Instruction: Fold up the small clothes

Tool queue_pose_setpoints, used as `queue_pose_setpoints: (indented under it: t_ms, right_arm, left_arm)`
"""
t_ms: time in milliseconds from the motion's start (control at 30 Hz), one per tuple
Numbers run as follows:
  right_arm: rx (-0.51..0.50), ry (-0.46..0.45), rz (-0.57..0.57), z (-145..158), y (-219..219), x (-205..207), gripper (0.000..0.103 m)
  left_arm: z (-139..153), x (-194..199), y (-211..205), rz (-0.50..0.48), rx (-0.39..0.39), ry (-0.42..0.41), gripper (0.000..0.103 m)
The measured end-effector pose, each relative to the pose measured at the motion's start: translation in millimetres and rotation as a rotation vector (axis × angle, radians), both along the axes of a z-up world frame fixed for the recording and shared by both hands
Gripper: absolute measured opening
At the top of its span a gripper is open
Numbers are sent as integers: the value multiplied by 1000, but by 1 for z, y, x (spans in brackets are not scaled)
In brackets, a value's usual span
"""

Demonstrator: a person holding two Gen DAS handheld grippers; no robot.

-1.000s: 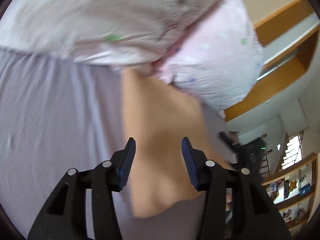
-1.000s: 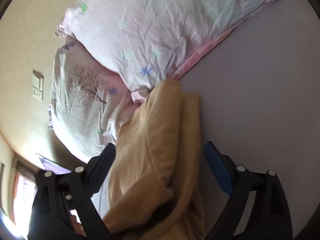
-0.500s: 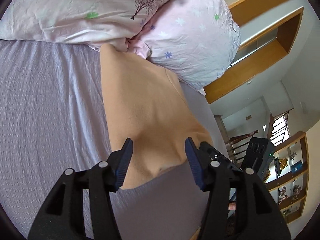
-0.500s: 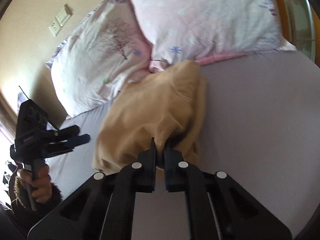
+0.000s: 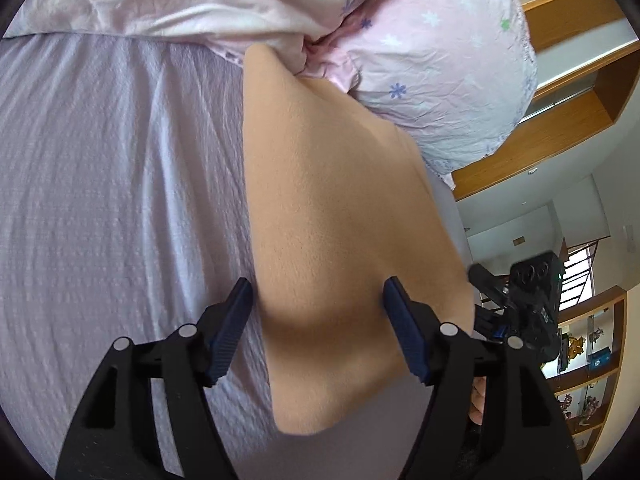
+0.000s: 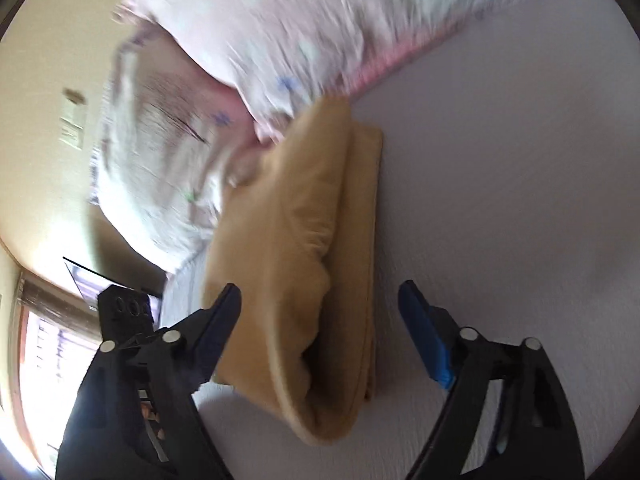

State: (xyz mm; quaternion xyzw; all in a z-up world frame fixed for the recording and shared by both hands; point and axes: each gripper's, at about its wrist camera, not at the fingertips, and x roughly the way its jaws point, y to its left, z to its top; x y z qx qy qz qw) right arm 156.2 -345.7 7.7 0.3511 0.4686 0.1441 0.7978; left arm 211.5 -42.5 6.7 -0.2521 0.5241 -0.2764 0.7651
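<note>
A tan fleece garment (image 5: 336,216) lies folded on the lilac bed sheet (image 5: 112,184), its far end against the pink pillows. My left gripper (image 5: 316,324) is open, its fingers on either side of the garment's near part, holding nothing. In the right wrist view the garment (image 6: 312,248) shows as a folded stack with a rolled opening at the near end. My right gripper (image 6: 320,320) is open and empty, with the garment's near end between its fingers. The right gripper's body also shows in the left wrist view (image 5: 528,300).
Two pink flowered pillows (image 5: 440,60) lie at the head of the bed, also blurred in the right wrist view (image 6: 248,40). A wooden headboard ledge (image 5: 568,92) and shelves (image 5: 592,364) stand to the right. The left gripper's body (image 6: 124,312) shows beside a window.
My right gripper was shut on the garment's edge half a second ago and has let go and opened. My left gripper has moved closer over the garment and stays open.
</note>
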Motion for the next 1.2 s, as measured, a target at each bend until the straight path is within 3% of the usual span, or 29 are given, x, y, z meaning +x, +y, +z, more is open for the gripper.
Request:
queue_pose_setpoints:
  t_ms: [67,133,200,267,367,467,533,600,667,767,833,900,967,1000,1067,1100,1200]
  right_arm:
    - [-12,18,17,-8,7,6,58]
    - [6,-10,42,-10,16,8,37]
    - [-6,-55,45,-6,24,3,31]
    - [-4,-83,60,1,33,-1,29]
    - [24,-116,153,7,66,-1,27]
    - [2,-130,250,6,105,-2,28]
    - [-39,-91,304,0,127,3,31]
    - [-79,-81,262,7,126,2,36]
    - [-77,-147,185,23,113,-1,45]
    - [-105,-198,105,41,104,6,45]
    - [-148,-217,110,46,119,15,45]
    - [-163,-269,165,51,139,19,45]
    - [-87,-278,266,45,158,25,46]
    - [-94,-254,275,42,156,24,46]
    - [-224,-113,209,20,156,41,44]
    - [-228,-98,174,18,149,38,42]
    - [-163,-188,217,42,148,3,45]
  left_arm:
    - [-1,2,-4,7,-11,-25,65]
    - [-4,4,-4,25,1,-21,47]
    - [-5,4,3,31,-24,-20,27]
    - [2,-1,17,34,-58,-39,23]
    - [22,-24,55,70,-30,-137,23]
    - [31,-48,95,115,-11,-182,23]
    - [30,-60,113,136,54,-189,24]
    - [30,-73,130,153,103,-196,24]
    - [44,-90,142,171,124,-273,23]
    - [67,-109,130,116,85,-370,34]
    - [70,-111,112,57,79,-381,38]
    - [64,-111,88,-16,84,-373,39]
    - [51,-108,67,-72,103,-339,42]
    - [44,-107,61,-85,123,-320,45]
    - [25,-100,49,-107,217,-263,45]
    - [20,-100,48,-111,239,-250,42]
    - [28,-114,60,-96,207,-273,48]
